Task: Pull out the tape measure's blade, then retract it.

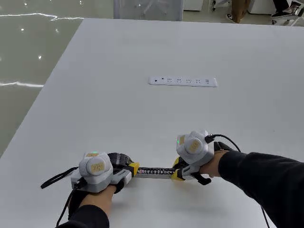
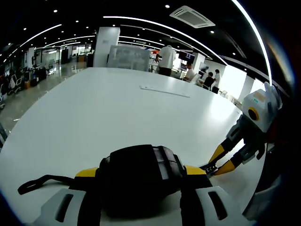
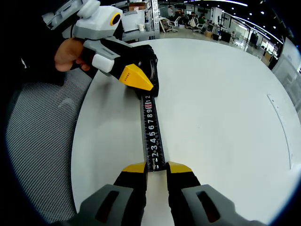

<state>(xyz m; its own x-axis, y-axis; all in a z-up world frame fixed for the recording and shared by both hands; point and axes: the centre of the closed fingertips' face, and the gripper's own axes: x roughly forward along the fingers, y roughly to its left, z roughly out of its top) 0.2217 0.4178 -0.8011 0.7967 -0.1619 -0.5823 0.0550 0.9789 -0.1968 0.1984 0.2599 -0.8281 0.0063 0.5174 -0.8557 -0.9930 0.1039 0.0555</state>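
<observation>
A black tape measure case (image 1: 119, 160) lies on the white table near its front edge, and my left gripper (image 1: 131, 168) is shut on it. In the left gripper view the case (image 2: 138, 179) sits between the yellow-tipped jaws of the left gripper (image 2: 141, 172), with its black wrist strap (image 2: 40, 182) trailing left. A short length of blade (image 1: 155, 171) runs out of the case to the right. My right gripper (image 1: 176, 171) is shut on the blade's end. In the right gripper view the numbered blade (image 3: 151, 134) stretches from the right gripper (image 3: 156, 168) to the case (image 3: 149, 63).
A white power strip (image 1: 183, 81) lies flat near the middle of the table (image 1: 118, 95). A grey mesh chair (image 3: 37, 141) stands beside the table's front edge. Several people stand far off beyond the table's far end (image 2: 165, 59).
</observation>
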